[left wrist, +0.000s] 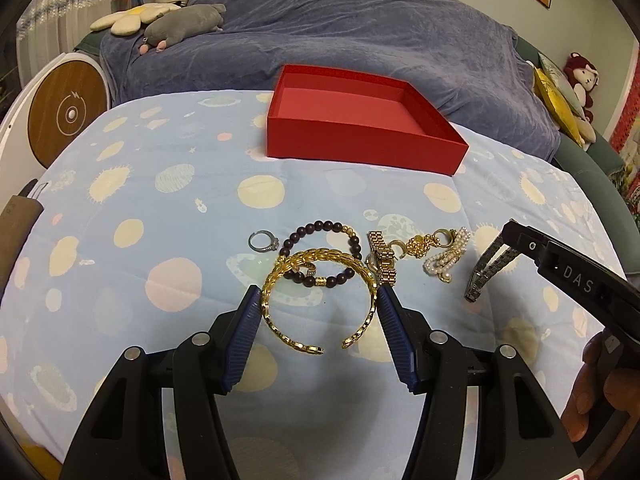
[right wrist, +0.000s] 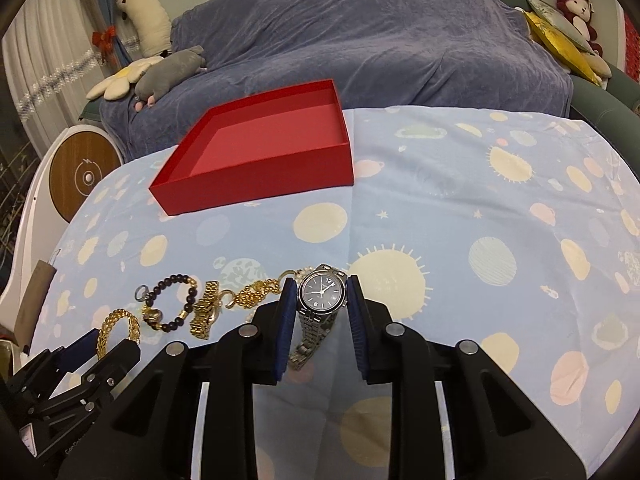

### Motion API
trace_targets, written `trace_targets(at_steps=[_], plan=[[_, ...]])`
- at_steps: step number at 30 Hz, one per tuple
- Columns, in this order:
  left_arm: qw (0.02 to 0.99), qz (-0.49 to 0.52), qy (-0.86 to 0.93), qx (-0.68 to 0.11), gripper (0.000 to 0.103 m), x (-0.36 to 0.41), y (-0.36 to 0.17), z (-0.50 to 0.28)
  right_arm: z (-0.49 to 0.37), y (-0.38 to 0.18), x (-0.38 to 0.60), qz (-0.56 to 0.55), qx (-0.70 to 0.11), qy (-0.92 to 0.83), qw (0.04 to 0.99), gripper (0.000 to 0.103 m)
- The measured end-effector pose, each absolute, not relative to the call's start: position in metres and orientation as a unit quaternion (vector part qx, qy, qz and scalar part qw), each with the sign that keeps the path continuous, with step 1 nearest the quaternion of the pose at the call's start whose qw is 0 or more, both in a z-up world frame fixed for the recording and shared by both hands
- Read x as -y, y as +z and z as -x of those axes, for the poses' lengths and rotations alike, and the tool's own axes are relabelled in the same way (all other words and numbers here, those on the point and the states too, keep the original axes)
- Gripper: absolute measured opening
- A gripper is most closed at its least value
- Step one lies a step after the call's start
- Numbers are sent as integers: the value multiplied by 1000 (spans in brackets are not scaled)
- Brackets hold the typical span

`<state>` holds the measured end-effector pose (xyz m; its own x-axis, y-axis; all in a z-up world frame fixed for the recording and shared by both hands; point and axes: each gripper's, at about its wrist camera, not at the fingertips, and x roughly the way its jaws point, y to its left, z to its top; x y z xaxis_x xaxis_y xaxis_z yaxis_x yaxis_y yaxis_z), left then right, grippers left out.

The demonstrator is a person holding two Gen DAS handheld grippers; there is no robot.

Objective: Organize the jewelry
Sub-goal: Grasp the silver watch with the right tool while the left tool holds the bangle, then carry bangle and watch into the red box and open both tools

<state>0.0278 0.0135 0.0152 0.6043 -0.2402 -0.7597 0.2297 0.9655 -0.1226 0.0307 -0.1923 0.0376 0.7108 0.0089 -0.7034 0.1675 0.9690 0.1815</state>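
Note:
My left gripper [left wrist: 318,290] is shut on a gold woven cuff bangle [left wrist: 320,258], one blue pad against each side of it. The bangle's open ends point back at the camera. My right gripper [right wrist: 322,282] is shut on a silver watch [right wrist: 322,290] with a dark dial; its metal band [left wrist: 486,270] hangs below the jaws. On the cloth lie a silver ring [left wrist: 263,241], a dark bead bracelet [left wrist: 320,226], a gold link piece [left wrist: 382,256], a gold bead piece [left wrist: 418,246] and a pearl piece [left wrist: 446,260]. An empty red box [left wrist: 360,148] stands behind them.
A blue planet-print cloth [left wrist: 160,200] covers the table. Behind it is a sofa under a blue throw [left wrist: 360,32] with plush toys. A round white and wood device [left wrist: 68,114] stands at the left edge. A hand [left wrist: 596,392] holds the right gripper.

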Motion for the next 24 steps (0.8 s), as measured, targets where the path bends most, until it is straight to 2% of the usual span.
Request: trace_targets(at_steps=[8, 15, 19, 24], plan=[[906, -4, -146, -398, 56, -19, 64, -49, -39, 91, 187, -90, -348, 1, 933, 25], [910, -12, -157, -383, 56, -1, 105, -130, -113, 128, 201, -96, -337, 32, 936, 25], [919, -28, -141, -367, 56, 18, 114, -184, -167, 131, 209, -99, -335, 38, 936, 25], [911, -20, -139, -387, 56, 33, 94, -248, -224, 112, 223, -109, -360, 41, 926, 25]])
